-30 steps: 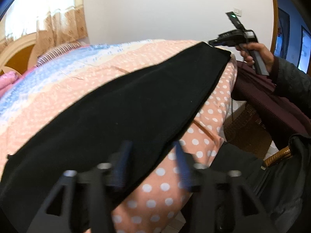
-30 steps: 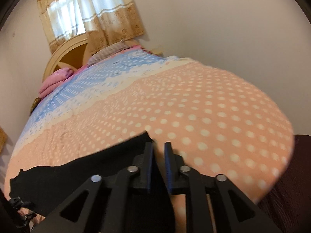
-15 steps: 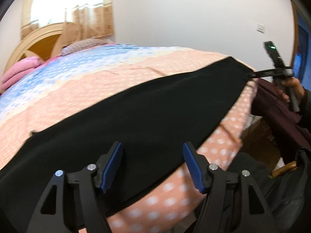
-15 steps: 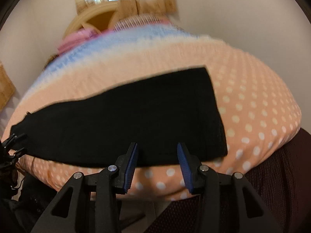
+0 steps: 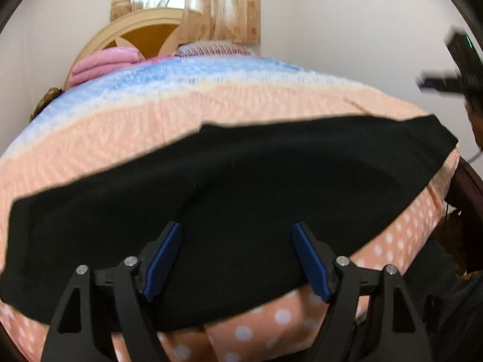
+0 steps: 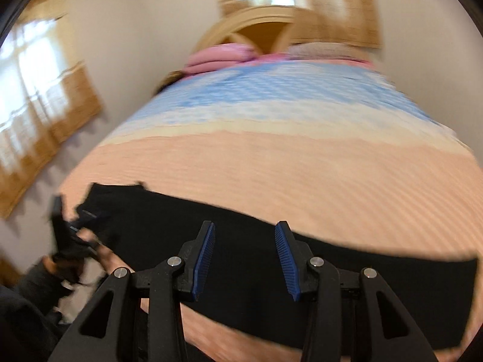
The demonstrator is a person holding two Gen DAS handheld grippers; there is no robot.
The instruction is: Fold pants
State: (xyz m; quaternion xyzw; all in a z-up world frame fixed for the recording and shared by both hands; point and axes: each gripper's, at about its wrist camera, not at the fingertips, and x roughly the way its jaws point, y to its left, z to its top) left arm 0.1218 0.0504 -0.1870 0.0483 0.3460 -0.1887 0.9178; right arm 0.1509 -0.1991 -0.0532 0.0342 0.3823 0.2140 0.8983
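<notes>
So the long black knit pants [image 5: 241,187], already doubled leg over leg into one flat strip, lie stretched sideways along the near edge of the bed, on the peach polka-dot bedspread with the blue band further up [image 5: 187,114]. One end reaches the right corner of the mattress, the other runs off toward the left edge.

Looks to me like we're between folds: the strip is laid out and smoothed, and nobody's holding cloth right now. The left black two-finger gripper with blue pads [image 5: 237,259] hangs over the middle of the strip, jaws spreading wider as I watch, nothing pinched between them, fabric just below. The right black gripper with blue pads [image 6: 244,261] also hovers over the near part of the pants, jaws partly apart and empty. Can't tell for sure from the blur whether either set of tips grazes the cloth, but no pad is pressing on it.

My guess for the next move: each gripper picks up one end of the strip, probably both corners of the same end, and carries it across to the other end to halve the length. That needs a clean pinch through both layers, or the top leg will slide off.

Far end of the bed has folded pink blankets [image 5: 102,63] by the arched wooden headboard [image 5: 145,30].
</notes>
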